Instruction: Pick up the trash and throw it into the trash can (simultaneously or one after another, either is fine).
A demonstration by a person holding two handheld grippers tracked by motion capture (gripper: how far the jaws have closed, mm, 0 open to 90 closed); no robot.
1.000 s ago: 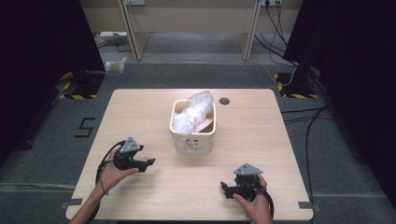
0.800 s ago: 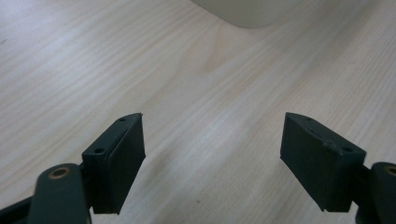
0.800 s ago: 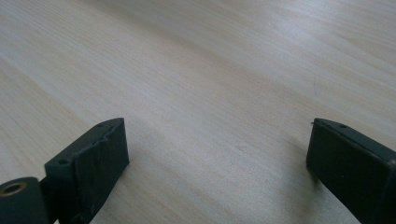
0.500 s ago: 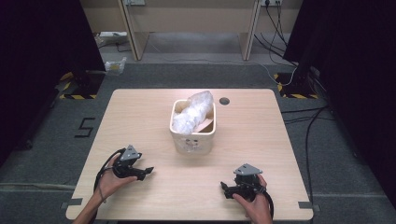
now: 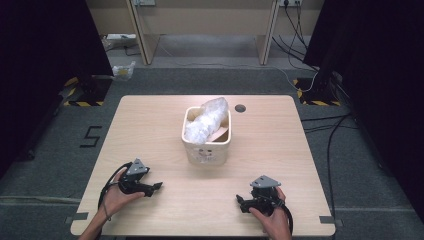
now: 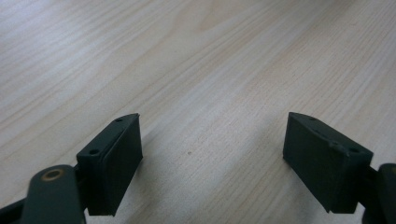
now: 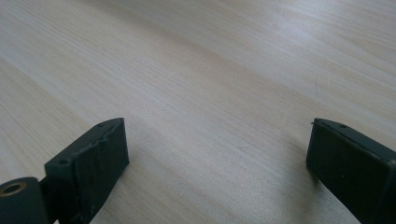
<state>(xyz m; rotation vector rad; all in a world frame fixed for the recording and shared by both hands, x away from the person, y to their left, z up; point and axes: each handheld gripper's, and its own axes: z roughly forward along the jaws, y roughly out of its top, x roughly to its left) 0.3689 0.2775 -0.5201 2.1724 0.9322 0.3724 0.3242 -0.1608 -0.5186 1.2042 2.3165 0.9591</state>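
Wooden table (image 5: 280,150) carries a white bin (image 5: 207,149).

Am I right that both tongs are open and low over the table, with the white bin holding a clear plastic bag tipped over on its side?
Not quite: the white bin stands upright mid-table, as the high view shows, with the clear plastic bag sticking out of its top. The rest holds: the left tongs and right tongs are open over bare wood of the table.
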